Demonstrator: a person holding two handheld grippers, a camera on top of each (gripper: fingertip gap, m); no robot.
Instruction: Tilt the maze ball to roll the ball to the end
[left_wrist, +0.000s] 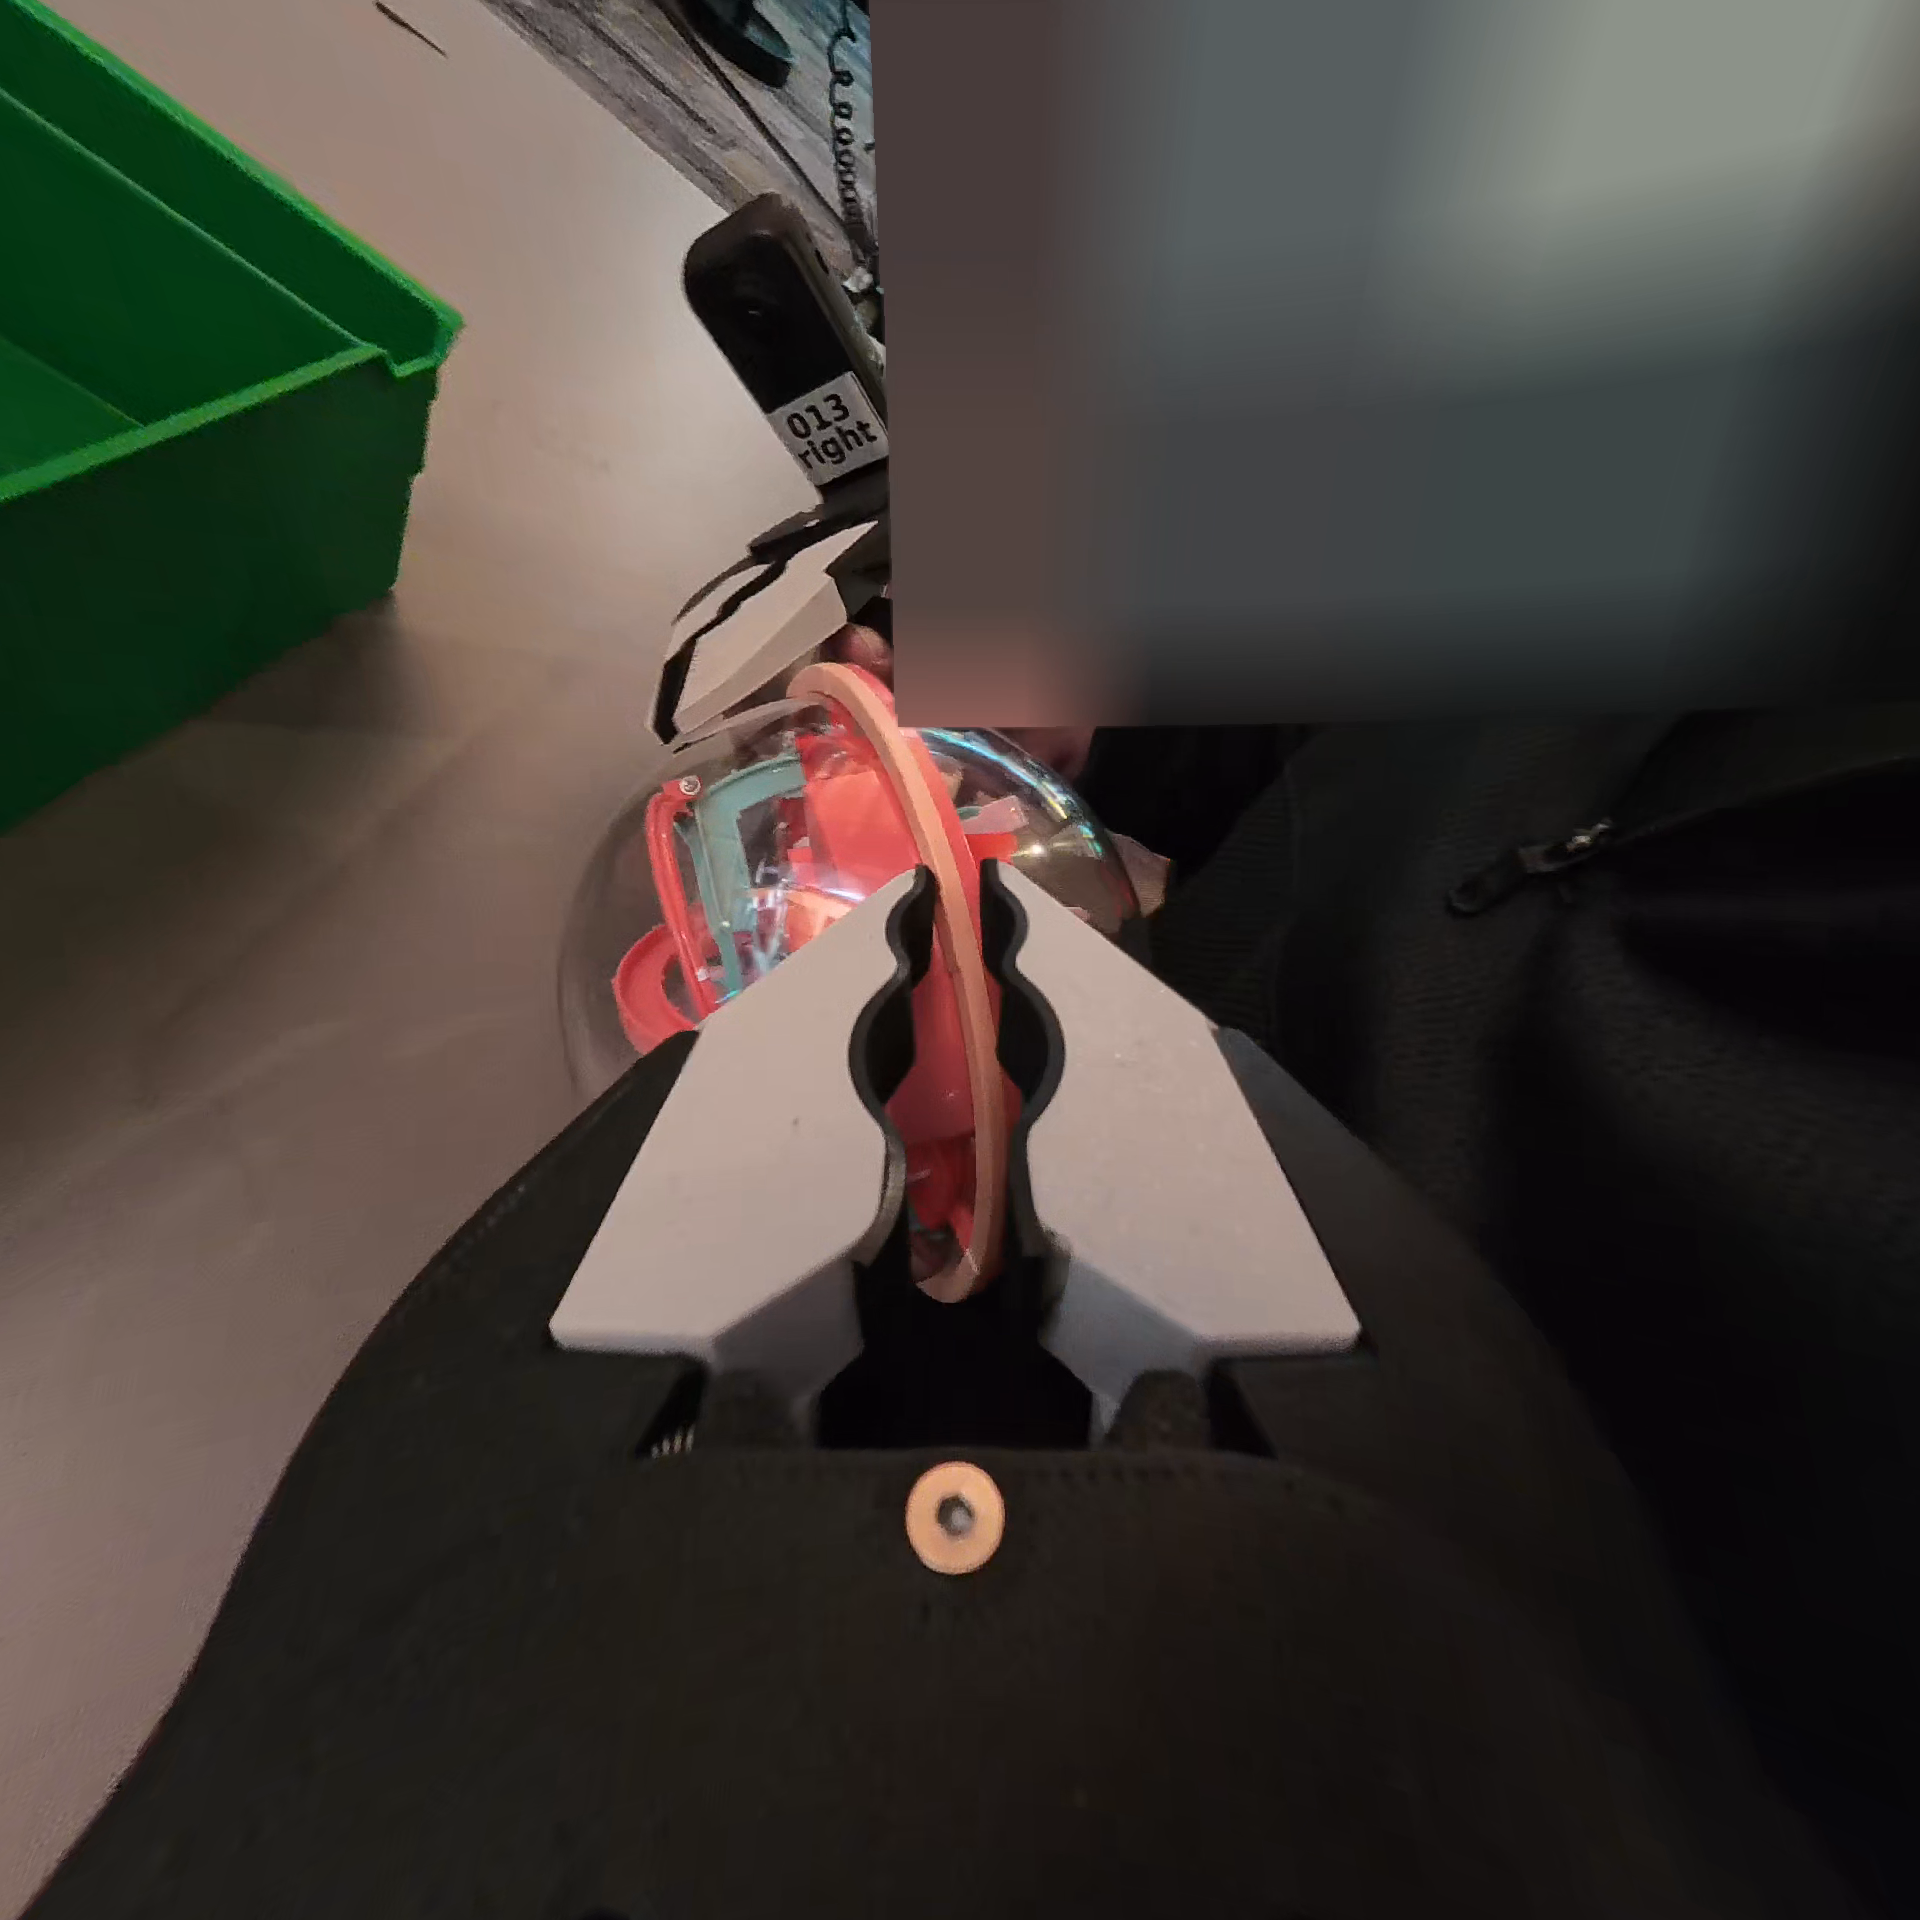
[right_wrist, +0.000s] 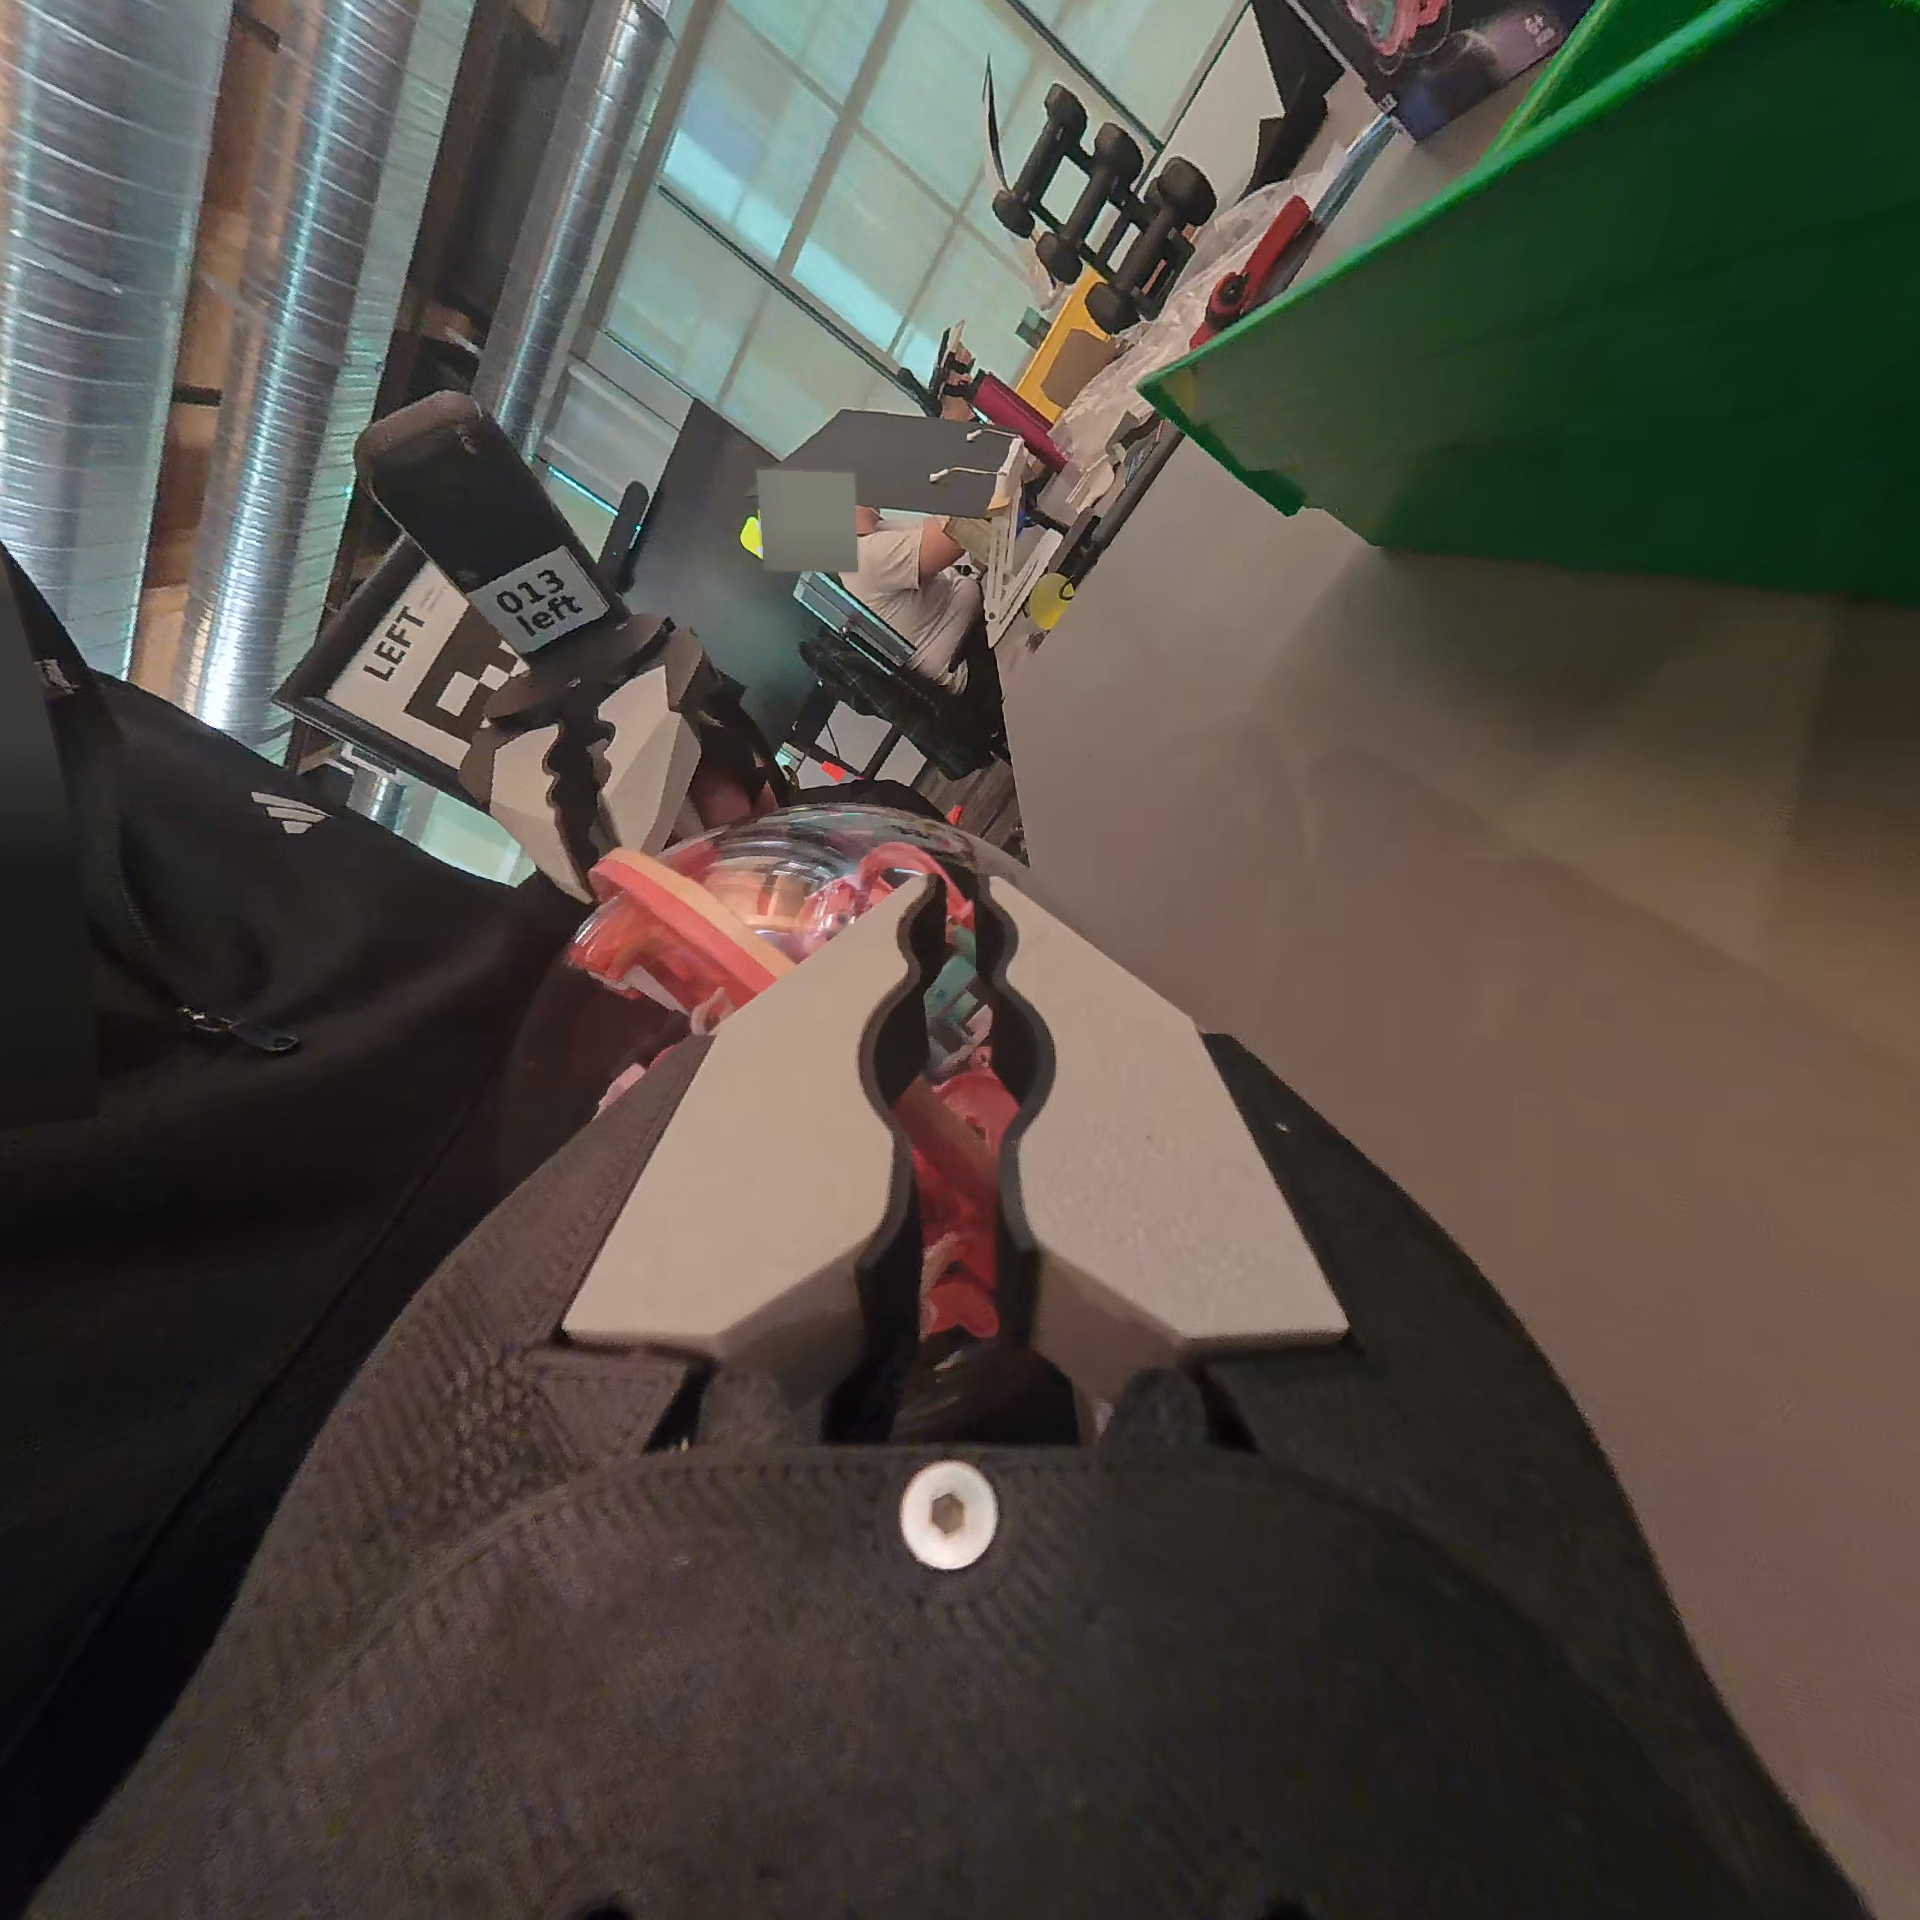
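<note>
Left gripper (left_wrist: 958, 883) is clamping narrow on the red-and-tan rim ring (left_wrist: 914, 790) of the maze ball (left_wrist: 790, 883), both fingers (left_wrist: 1101, 1039) pressing against the ring's faces. Right gripper (right_wrist: 961, 894) is sitting nearly closed at the opposite side of the ball (right_wrist: 790, 862); its fingers (right_wrist: 800, 1101) are hiding the contact, so whether it is pinching the ring cannot be told. The clear sphere is hanging between the two grippers, tilted, beside the grey table (left_wrist: 260, 935). A green bin (left_wrist: 208, 416) is standing on the table, well apart. A black jacket (left_wrist: 1558, 1039) is filling the near side.

Green bin (left_wrist: 208, 343), red-teal clear maze ball (left_wrist: 790, 873)
</note>
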